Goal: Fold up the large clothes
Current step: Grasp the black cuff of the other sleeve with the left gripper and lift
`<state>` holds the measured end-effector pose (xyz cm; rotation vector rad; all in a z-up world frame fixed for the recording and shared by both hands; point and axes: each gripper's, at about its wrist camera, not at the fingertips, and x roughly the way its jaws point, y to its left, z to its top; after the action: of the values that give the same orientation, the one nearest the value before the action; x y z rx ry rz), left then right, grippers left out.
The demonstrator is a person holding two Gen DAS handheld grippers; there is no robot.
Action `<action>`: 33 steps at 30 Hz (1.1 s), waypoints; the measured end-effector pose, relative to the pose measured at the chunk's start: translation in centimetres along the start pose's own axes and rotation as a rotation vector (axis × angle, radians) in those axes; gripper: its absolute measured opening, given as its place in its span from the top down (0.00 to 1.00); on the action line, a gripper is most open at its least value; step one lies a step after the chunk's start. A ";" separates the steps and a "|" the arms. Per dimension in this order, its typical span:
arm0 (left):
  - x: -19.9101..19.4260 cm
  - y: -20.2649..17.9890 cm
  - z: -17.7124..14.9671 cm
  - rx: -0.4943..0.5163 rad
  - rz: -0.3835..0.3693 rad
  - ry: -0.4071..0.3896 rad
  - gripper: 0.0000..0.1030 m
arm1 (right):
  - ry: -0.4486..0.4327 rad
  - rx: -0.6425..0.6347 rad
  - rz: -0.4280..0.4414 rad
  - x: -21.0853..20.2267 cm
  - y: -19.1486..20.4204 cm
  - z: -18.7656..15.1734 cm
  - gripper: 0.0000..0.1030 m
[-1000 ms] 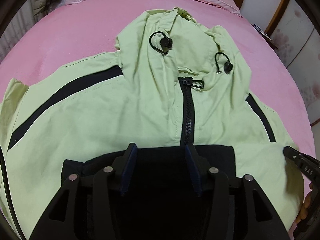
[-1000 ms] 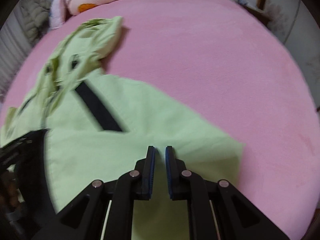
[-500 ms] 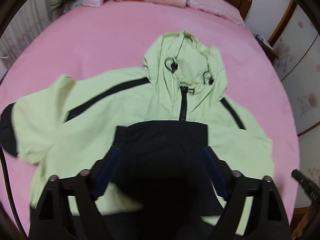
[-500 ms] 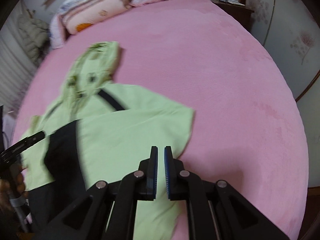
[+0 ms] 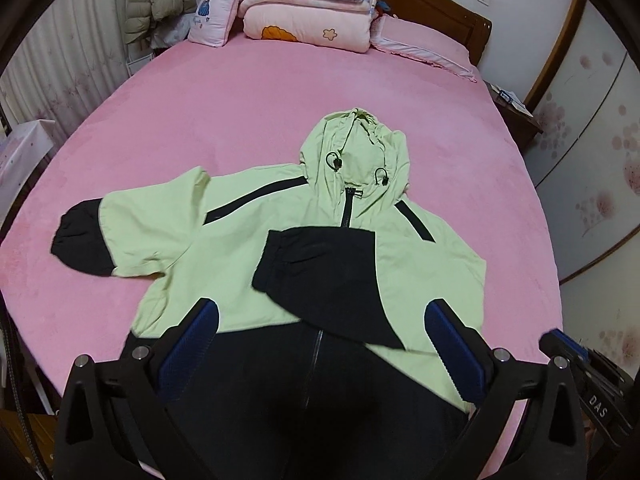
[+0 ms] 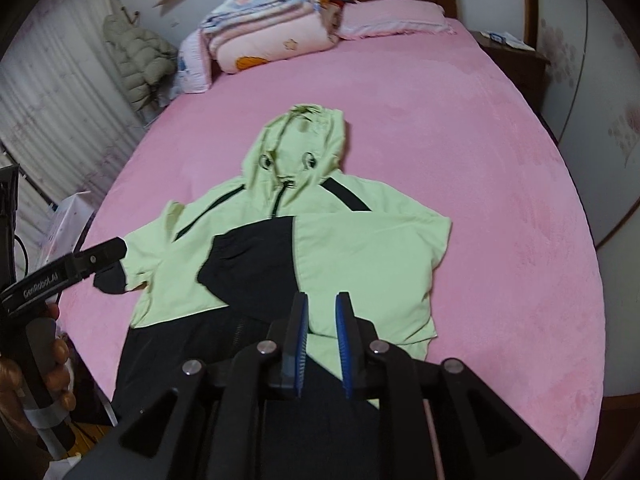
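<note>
One jacket (image 5: pixel 280 256), two tongs (image 5: pixel 320 344) (image 6: pixel 322 340), one bed (image 5: pixel 240 104), two pillows (image 5: pixel 212 16) (image 5: pixel 424 44).

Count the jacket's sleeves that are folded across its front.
1. The right-hand sleeve lies folded across the chest; the other sleeve is spread out on the pink bed.

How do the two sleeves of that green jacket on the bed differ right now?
The right-hand sleeve in the left wrist view is folded in across the jacket's chest, covering part of the zip, while the left-hand sleeve sticks out sideways onto the pink bed. The folded one's black cuff lies on the jacket; the other's black cuff lies on the bedding. Both are pale green with black ends.
</note>
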<state>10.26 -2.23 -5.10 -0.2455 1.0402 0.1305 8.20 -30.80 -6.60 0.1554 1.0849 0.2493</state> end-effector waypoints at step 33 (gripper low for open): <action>9.6 45.4 1.6 -0.250 -0.144 0.206 0.02 | 0.055 0.040 -0.072 12.4 34.1 2.4 0.72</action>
<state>6.33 41.95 -18.93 -0.5688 1.2074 0.1059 11.60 5.38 -7.63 0.1457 1.1482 0.1686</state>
